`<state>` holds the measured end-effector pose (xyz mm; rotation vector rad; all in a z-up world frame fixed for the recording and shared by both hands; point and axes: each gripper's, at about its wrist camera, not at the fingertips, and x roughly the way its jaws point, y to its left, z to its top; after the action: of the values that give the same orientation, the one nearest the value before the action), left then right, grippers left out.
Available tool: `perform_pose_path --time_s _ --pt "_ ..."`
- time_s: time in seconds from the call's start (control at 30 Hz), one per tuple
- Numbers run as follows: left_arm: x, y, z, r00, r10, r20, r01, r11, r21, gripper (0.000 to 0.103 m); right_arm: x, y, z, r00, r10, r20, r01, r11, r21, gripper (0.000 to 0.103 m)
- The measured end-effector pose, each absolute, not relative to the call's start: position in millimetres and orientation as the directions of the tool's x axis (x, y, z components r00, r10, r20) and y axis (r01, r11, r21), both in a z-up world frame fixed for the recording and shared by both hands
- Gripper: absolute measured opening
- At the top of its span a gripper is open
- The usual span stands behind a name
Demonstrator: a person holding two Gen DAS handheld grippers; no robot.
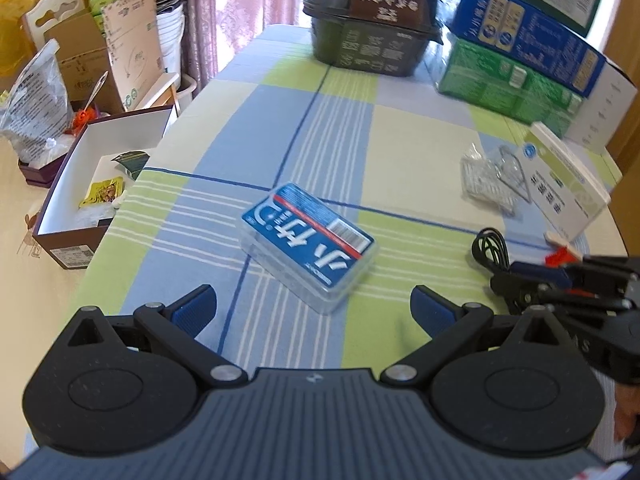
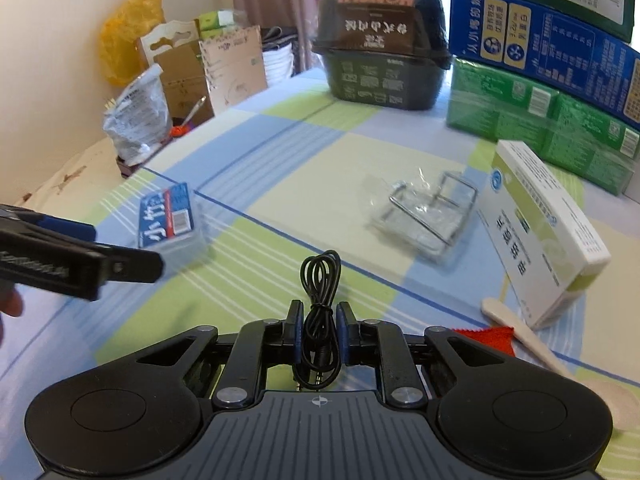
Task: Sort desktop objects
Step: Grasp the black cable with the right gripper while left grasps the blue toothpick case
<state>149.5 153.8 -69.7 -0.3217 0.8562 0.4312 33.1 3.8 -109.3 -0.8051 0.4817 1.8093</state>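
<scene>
A clear plastic box with a blue label (image 1: 308,240) lies on the checked tablecloth (image 1: 416,156), just ahead of my open, empty left gripper (image 1: 314,308). The box also shows in the right wrist view (image 2: 170,220). My right gripper (image 2: 319,330) is shut on a coiled black cable (image 2: 320,284), whose loops stick out ahead of the fingers. In the left wrist view the right gripper (image 1: 520,276) and the cable (image 1: 490,250) are at the right. The left gripper (image 2: 128,266) reaches in from the left of the right wrist view.
A bagged wire rack (image 2: 424,212), a white-green carton (image 2: 548,232), a wooden spoon (image 2: 516,326) and a red cloth (image 2: 490,338) lie at right. A black container (image 2: 384,48) and stacked boxes (image 2: 552,80) stand at the back. An open box (image 1: 92,184) sits beyond the left table edge.
</scene>
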Motion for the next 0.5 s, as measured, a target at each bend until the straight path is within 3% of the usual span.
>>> perform_pose_path --time_s 0.33,0.5 --pt "173.5 161.2 -83.2 0.584 0.242 -0.775 -0.539 0.829 -0.147 0.101 30.4 4.8 -109.6 -0.223 0.660 -0.718 -0.926 -0.373 -0.055 0.014" --pt "183.8 161.2 -90.3 0.585 0.258 -0.769 -0.551 0.822 -0.143 0.096 32.3 6.4 -111.3 -0.220 0.654 -0.724 -0.928 -0.369 -0.052 0.014"
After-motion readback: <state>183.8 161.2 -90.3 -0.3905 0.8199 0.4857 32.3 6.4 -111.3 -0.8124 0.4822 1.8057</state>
